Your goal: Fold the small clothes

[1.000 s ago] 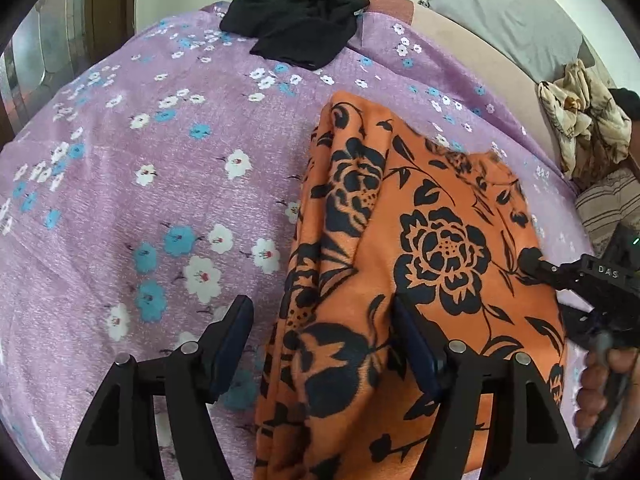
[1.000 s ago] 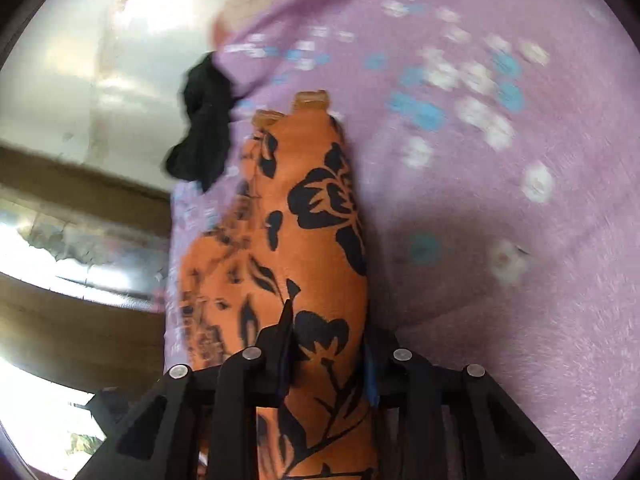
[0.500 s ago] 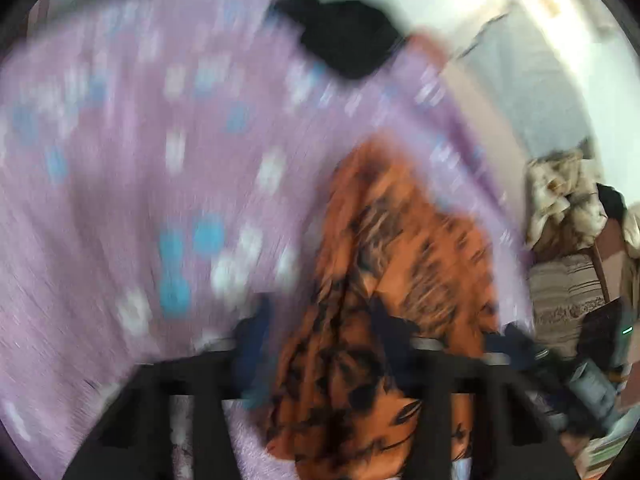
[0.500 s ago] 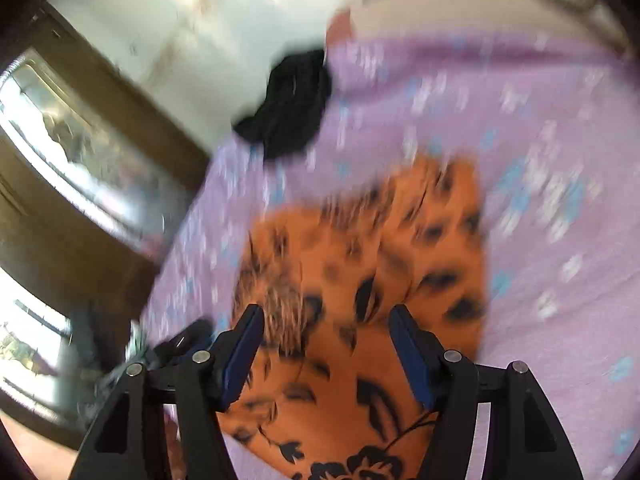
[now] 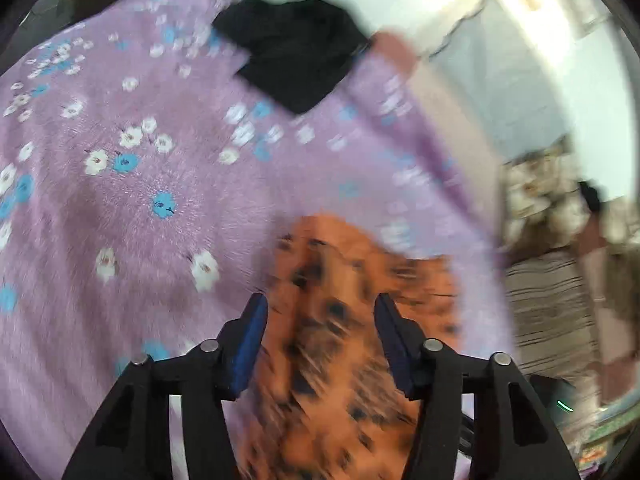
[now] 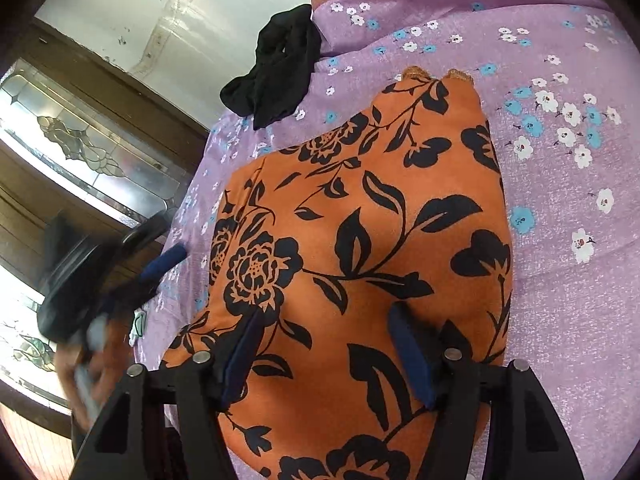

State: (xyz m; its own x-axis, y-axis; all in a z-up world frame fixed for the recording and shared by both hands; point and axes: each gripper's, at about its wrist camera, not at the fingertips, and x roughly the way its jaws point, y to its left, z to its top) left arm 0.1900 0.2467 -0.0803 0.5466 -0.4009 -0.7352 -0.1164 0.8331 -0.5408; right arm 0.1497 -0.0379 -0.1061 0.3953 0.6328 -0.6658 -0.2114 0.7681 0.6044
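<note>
cloth (image 6: 360, 248): soft orange fabric, black flower print, lying smooth on the bed, near side
bed (image 6: 560, 208): fuzzy purple sheet, tiny white and blue flowers
far edge: crumpled black garment (image 6: 276, 76)
right tool (image 6: 324, 354): jaws wide, above cloth, holding nothing
left tool (image 5: 318, 338): closing over blurry cloth, not gripping

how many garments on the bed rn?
2. Orange floral garment lies mid-bed, right below the right tool. Black garment is bunched at the bed's far edge. Others may lie outside the frame.
</note>
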